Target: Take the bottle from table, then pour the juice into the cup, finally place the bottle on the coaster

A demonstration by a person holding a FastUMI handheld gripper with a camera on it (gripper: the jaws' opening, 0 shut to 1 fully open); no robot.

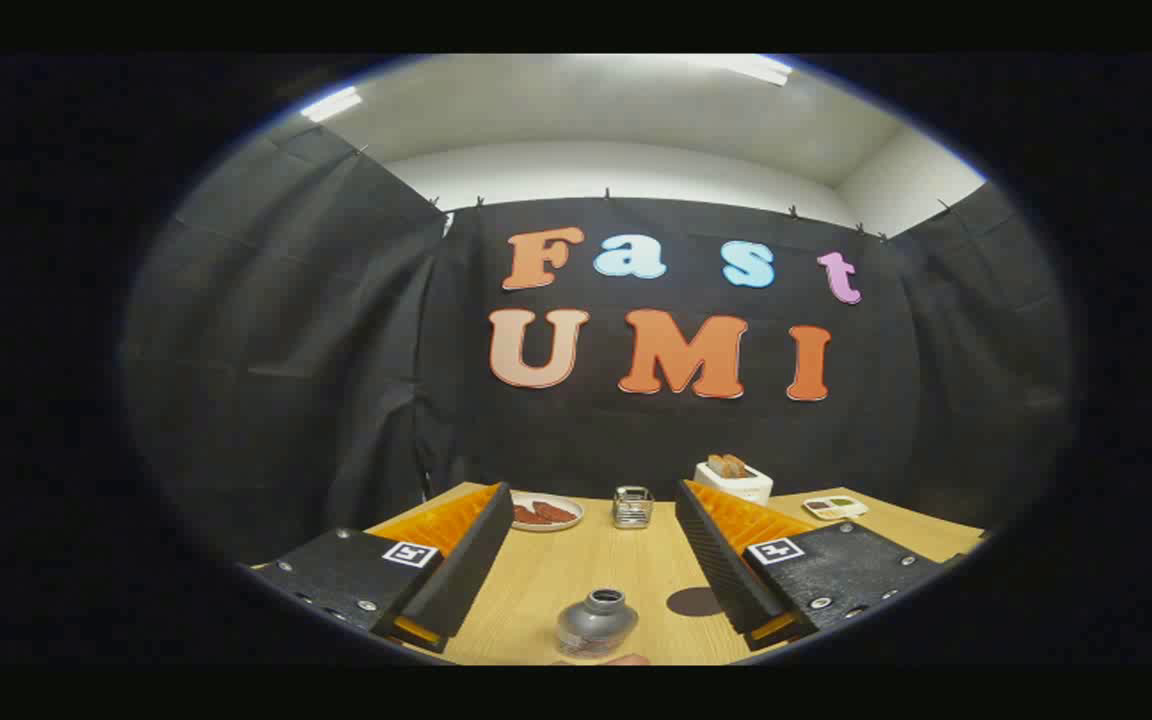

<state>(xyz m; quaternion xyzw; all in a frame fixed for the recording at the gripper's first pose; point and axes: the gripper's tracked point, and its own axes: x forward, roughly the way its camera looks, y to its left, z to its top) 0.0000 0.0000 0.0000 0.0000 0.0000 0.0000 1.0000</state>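
Observation:
A grey bottle (596,622) with an open dark neck stands on the wooden table (586,570), low between my two fingers and near their bases. A dark round coaster (693,601) lies flat on the table just right of the bottle, beside the right finger (726,545). A small clear glass cup (632,506) stands farther off, beyond the fingertips at the table's middle. My gripper (593,490) is open wide, and nothing is held between the left finger (456,555) and the right one.
A plate with reddish food (546,511) sits beyond the left fingertip. A white toaster with bread slices (733,480) stands at the back, right of the cup. A small tray with compartments (834,507) lies at the far right.

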